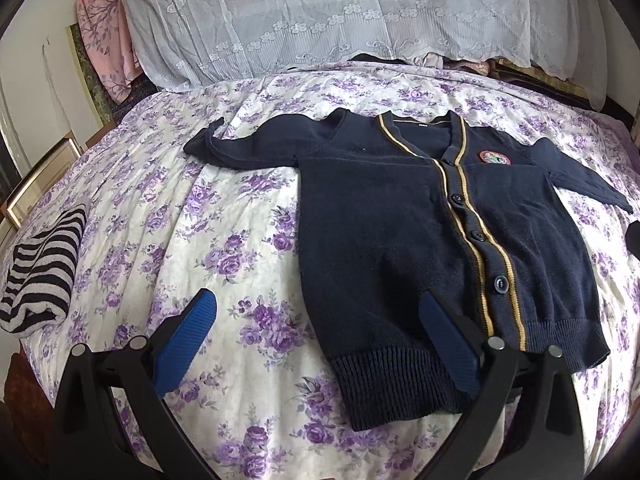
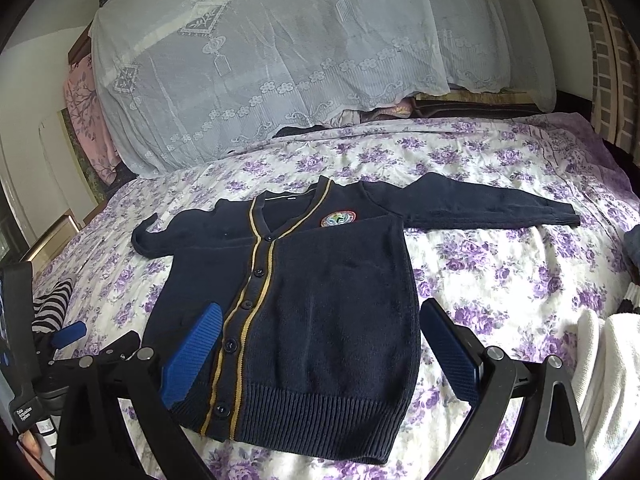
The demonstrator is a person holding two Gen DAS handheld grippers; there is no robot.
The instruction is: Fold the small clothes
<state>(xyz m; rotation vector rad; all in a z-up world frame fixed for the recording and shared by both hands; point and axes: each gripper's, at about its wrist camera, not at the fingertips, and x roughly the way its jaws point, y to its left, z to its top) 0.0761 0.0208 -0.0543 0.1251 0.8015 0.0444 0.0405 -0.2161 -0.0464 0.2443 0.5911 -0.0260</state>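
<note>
The cardigan [image 2: 304,280] lay flat on the bed [image 2: 500,272], hem nearest and collar toward the frame's top, both grippers released, the right gripper [image 2: 320,348] straddling its hem, the left gripper [image 1: 320,340] at its lower-left corner.

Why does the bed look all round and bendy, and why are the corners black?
Left wrist view: the fisheye lens bulges the bed like a hill and leaves black corners; soft daylight, no glare, the cardigan sharp. Right wrist view: same bulge and dark rim; the cardigan is so dark its knit barely shows except at the hem, and the white cloth at the right edge looks washed out.
</note>
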